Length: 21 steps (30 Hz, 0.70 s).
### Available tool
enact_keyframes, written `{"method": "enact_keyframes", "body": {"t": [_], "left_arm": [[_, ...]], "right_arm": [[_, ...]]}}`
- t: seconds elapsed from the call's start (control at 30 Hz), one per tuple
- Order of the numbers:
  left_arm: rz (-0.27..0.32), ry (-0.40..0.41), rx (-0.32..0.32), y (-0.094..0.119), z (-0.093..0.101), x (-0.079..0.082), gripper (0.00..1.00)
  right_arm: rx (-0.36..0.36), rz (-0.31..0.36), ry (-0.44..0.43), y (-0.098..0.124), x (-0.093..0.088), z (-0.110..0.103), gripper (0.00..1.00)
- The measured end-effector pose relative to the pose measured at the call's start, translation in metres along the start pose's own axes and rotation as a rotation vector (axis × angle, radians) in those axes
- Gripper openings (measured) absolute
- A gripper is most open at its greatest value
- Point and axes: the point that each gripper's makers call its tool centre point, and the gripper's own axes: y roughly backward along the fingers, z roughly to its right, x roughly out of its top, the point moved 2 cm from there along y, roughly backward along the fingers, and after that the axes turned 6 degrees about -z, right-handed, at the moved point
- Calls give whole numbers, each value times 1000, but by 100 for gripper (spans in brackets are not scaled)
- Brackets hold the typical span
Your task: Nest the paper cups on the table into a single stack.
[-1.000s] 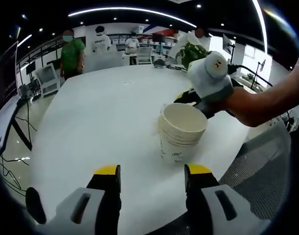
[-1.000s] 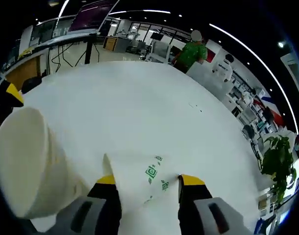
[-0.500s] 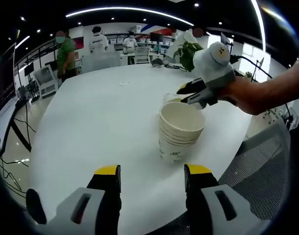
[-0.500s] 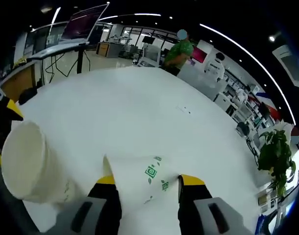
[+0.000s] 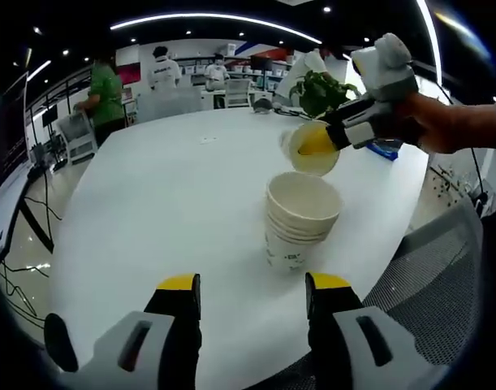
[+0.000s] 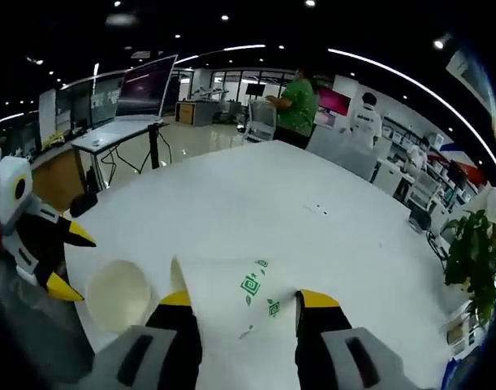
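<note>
While the right gripper (image 5: 333, 138) clamps 1 paper cup (image 5: 309, 149) by its wall, held tilted in the air above and just behind the stack of nested cups (image 5: 300, 219), the step in hand looks like the drop-in. To do it well: bring the cup upright, base down, centre it over the stack's open mouth, lower straight, and release only once it seats. The thin stack may tip if nudged sideways; the left gripper (image 5: 252, 292) hangs near it with jaws wide and nothing between them, so it could steady the stack. Cup count in the stack unclear, perhaps 3 or 4. Stack stands on a large white table (image 5: 166, 195), smooth and glossy. Open-plan office around: potted plant (image 5: 319, 89), desks, a mesh chair (image 5: 442, 268), people standing far off.
</note>
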Motion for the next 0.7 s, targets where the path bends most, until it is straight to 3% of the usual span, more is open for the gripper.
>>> {"method": "enact_keyframes", "body": {"t": [0.43, 0.7], "left_arm": [[4, -12, -1, -3, -1, -2, 51], [8, -18, 0, -2, -1, -1, 51]], "right_arm": [[123, 14, -48, 28, 13, -31, 44], [218, 7, -17, 44, 22, -69, 44]]}}
